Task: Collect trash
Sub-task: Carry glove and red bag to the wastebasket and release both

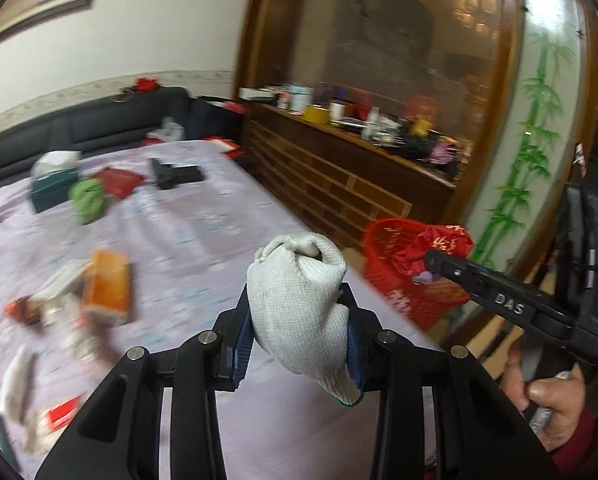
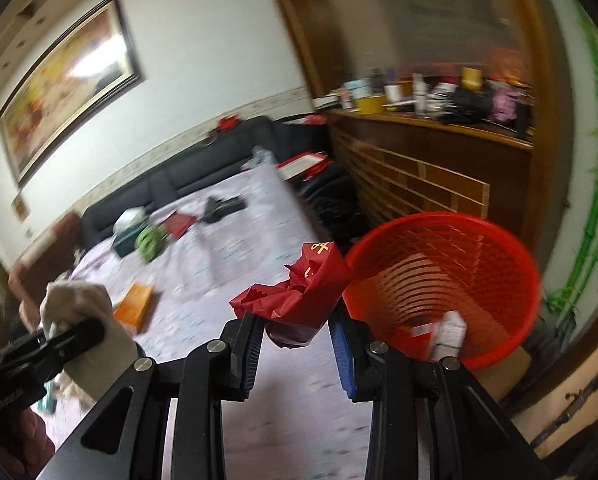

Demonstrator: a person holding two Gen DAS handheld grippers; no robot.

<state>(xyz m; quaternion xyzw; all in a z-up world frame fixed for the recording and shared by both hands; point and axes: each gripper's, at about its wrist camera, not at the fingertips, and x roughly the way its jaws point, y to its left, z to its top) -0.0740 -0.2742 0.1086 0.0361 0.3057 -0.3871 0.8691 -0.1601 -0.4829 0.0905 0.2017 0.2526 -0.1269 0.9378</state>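
Note:
In the left wrist view, my left gripper (image 1: 299, 344) is shut on a bunched white knit glove (image 1: 299, 300) above the lilac tablecloth (image 1: 203, 240). My right gripper (image 2: 297, 340) is shut on a crumpled red paper (image 2: 299, 300), held just left of the red mesh basket (image 2: 439, 218). The basket stands beside the table's right edge and has a white carton (image 2: 449, 332) inside. From the left wrist view, the right gripper (image 1: 429, 258) and red paper (image 1: 439, 240) hang over the basket (image 1: 383, 248). The right wrist view shows the left gripper (image 2: 71, 332) and glove (image 2: 87, 312) at far left.
An orange box (image 1: 107, 284), green cloth (image 1: 87, 200), teal tissue box (image 1: 55, 184), red booklet (image 1: 119, 180), black object (image 1: 175, 174) and white scraps (image 1: 15, 380) lie on the table. A black sofa (image 1: 99, 120) runs behind. A cluttered wooden sideboard (image 1: 359, 168) stands right. A hand (image 1: 547, 400) grips the right handle.

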